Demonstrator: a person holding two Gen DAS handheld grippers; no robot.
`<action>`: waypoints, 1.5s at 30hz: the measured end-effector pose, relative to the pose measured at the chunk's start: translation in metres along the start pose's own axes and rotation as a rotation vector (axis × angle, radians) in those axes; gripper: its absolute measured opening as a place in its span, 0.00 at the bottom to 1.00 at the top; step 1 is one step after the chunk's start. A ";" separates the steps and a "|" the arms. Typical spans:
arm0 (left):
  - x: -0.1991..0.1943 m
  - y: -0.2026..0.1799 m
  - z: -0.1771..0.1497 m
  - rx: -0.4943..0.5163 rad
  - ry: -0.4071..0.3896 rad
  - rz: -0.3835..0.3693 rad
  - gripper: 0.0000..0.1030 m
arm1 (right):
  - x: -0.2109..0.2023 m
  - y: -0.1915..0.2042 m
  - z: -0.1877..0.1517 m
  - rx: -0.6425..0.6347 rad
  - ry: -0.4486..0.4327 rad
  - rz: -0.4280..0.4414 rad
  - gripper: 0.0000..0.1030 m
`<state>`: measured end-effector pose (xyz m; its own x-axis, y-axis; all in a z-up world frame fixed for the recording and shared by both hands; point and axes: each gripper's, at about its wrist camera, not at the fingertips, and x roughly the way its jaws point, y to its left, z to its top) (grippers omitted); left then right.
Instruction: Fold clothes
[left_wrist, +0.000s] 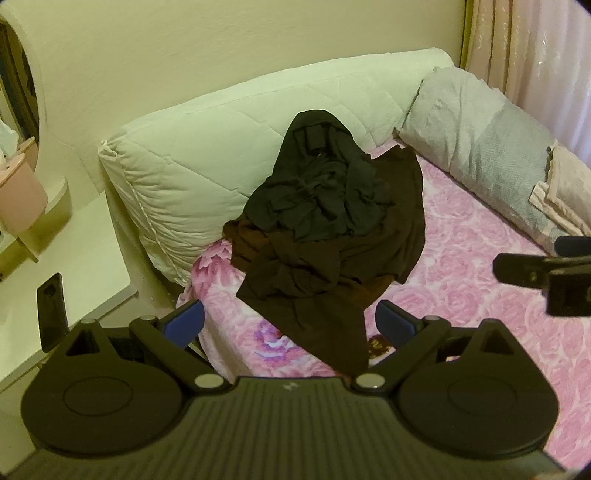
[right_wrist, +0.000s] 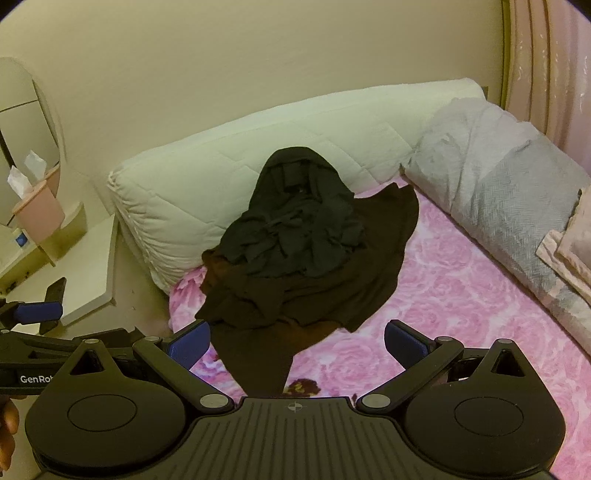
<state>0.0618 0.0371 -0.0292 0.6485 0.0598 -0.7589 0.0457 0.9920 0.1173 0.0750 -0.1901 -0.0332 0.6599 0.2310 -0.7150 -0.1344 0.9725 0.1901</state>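
A crumpled pile of dark clothes (left_wrist: 325, 229) is seen on the pink rose-print bedspread (left_wrist: 472, 266), far end resting against the white quilted cushion (left_wrist: 192, 147). Left gripper (left_wrist: 288, 325) & right gripper (right_wrist: 297, 341) are held above the near edge, fingers spread wide, nothing gripped.

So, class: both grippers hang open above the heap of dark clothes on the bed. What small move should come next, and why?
Probably lower the left gripper onto the black garment topping the brown garment and pinch an edge. Both it and the right gripper are open and empty, and nothing is spread flat yet.
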 end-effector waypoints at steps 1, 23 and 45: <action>0.002 0.000 0.000 0.007 0.003 -0.001 0.95 | 0.000 -0.001 0.001 0.001 -0.003 0.001 1.00; 0.310 0.003 0.112 0.371 0.035 -0.164 0.83 | 0.273 -0.056 0.109 -0.133 0.097 -0.136 0.74; 0.384 -0.011 0.131 0.516 -0.049 -0.306 0.00 | 0.441 -0.111 0.165 -0.089 0.138 -0.104 0.16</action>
<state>0.4103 0.0341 -0.2380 0.5812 -0.2369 -0.7785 0.5908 0.7807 0.2035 0.5031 -0.2013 -0.2588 0.5666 0.1254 -0.8144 -0.1400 0.9886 0.0548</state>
